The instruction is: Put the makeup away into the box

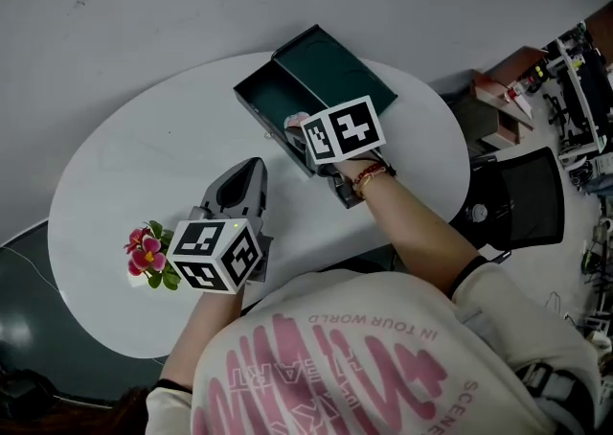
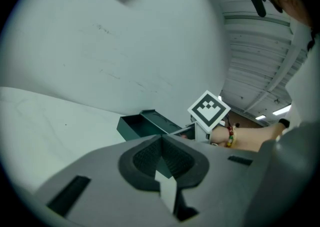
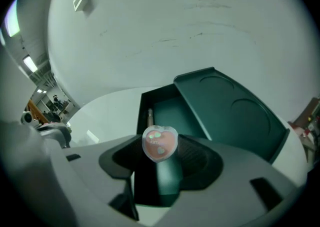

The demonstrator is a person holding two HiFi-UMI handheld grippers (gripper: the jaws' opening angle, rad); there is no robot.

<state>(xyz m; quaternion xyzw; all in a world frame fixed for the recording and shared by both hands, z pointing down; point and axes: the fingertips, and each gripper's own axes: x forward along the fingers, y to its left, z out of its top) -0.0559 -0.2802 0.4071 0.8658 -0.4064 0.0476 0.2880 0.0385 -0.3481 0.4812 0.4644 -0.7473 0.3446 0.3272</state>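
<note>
A dark green box (image 1: 270,96) lies open on the white oval table (image 1: 144,155), its lid (image 1: 335,67) folded back to the right. My right gripper (image 1: 305,136) hangs over the box's near edge, shut on a pink heart-shaped makeup case (image 3: 160,143) held at its tips. In the right gripper view a slim stick (image 3: 149,116) lies inside the box (image 3: 145,102). My left gripper (image 1: 244,179) rests low over the table to the left of the box, jaws shut and empty (image 2: 161,138). From the left gripper view the box (image 2: 137,126) stands ahead.
A small pot of pink flowers (image 1: 148,256) stands at the table's near left edge, beside my left gripper. A black office chair (image 1: 522,198) and cluttered shelves (image 1: 575,79) lie beyond the table on the right.
</note>
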